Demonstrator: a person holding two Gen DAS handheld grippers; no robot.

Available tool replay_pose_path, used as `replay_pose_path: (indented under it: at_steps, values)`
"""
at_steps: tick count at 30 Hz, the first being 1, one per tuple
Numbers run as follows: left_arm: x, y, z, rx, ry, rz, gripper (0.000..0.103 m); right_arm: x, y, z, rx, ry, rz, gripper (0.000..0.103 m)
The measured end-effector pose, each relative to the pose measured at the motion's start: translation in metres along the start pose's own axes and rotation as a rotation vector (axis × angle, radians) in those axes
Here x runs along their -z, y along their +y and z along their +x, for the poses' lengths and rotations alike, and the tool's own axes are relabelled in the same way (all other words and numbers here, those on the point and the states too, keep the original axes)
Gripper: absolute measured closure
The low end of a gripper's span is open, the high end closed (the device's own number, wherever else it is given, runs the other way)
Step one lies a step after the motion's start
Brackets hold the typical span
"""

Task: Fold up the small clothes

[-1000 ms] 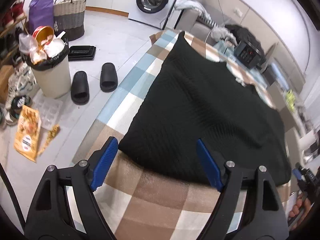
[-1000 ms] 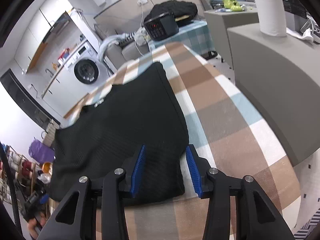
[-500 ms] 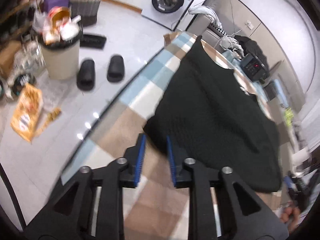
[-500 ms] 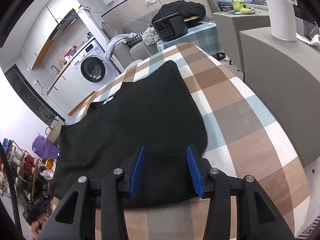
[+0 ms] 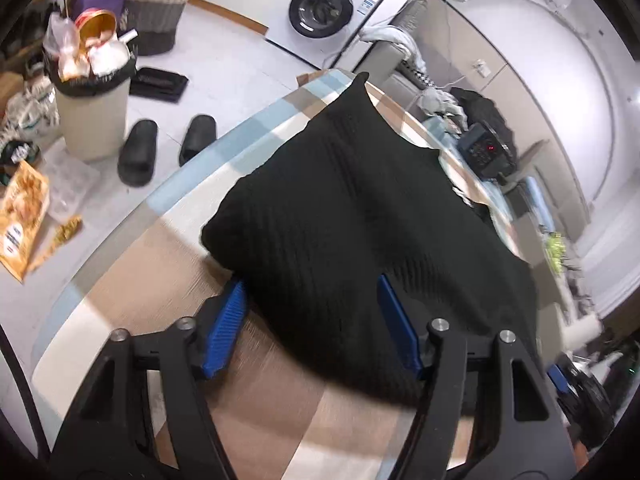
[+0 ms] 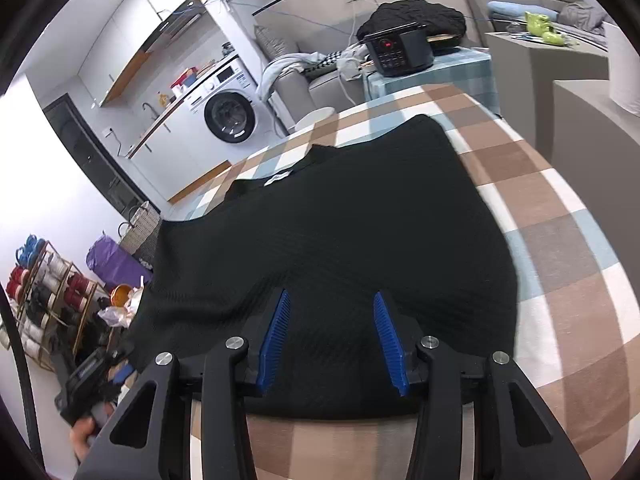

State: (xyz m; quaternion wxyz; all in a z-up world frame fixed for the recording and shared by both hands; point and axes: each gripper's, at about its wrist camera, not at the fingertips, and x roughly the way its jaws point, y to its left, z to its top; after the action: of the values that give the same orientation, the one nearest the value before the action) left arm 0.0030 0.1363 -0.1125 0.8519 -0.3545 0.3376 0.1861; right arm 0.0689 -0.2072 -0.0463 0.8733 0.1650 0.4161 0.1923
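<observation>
A black knit garment (image 5: pixel 360 208) (image 6: pixel 340 220) lies spread flat on the table with the checked cloth (image 5: pixel 160 272) (image 6: pixel 560 272). My left gripper (image 5: pixel 312 300) sits at the garment's near left corner. Its jaws are opening, the near hem lies between the blue pads (image 5: pixel 226 320), and they do not press on it. My right gripper (image 6: pixel 332 320) rests over the near hem further right, open, with flat fabric between its pads (image 6: pixel 388 336). The left gripper (image 6: pixel 92 380), with a hand on it, also shows at the lower left of the right wrist view.
On the floor left of the table stand a full waste bin (image 5: pixel 92 120), black slippers (image 5: pixel 138 152), a woven basket (image 5: pixel 160 4) and a washing machine (image 5: pixel 324 8). A grey cabinet (image 6: pixel 592 128) is close to the table's right side. A black cooker (image 6: pixel 396 52) sits on a side table beyond.
The left jaws narrowed beside the garment's corner, then widened and came over its near hem. The right gripper slid left along the hem, away from the right corner.
</observation>
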Motion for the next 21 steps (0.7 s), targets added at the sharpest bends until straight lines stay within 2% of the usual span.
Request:
replay_pose_path:
  at_steps: [1, 3, 4, 8, 11, 13, 18, 21]
  values:
    - [-0.003, -0.006, 0.008, -0.019, 0.000, -0.002, 0.070, 0.001, 0.003, 0.003, -0.002, 0.007, -0.008, 0.057]
    - [-0.008, -0.014, 0.023, -0.020, 0.013, -0.019, 0.087, 0.002, 0.009, 0.008, 0.000, 0.016, -0.023, 0.057]
    - [-0.009, -0.017, 0.023, -0.018, -0.007, -0.035, 0.089, 0.002, 0.013, 0.012, -0.001, 0.023, -0.032, 0.057]
    - [-0.007, -0.027, -0.005, 0.029, -0.092, -0.024, 0.090, 0.000, 0.027, 0.024, 0.016, 0.049, -0.077, 0.057]
    - [-0.002, -0.021, 0.000, 0.000, -0.063, -0.019, 0.090, 0.000, 0.035, 0.035, 0.001, 0.062, -0.097, 0.052]
    - [0.000, -0.011, 0.007, 0.013, -0.036, -0.066, 0.090, -0.001, 0.039, 0.046, -0.002, 0.089, -0.102, 0.052]
    - [0.004, -0.010, 0.005, 0.018, -0.048, -0.055, 0.090, 0.000, 0.067, 0.072, -0.029, 0.113, -0.156, 0.052]
    - [0.007, -0.007, 0.002, 0.017, -0.054, -0.046, 0.090, 0.007, 0.093, 0.096, -0.041, 0.164, -0.192, 0.053]
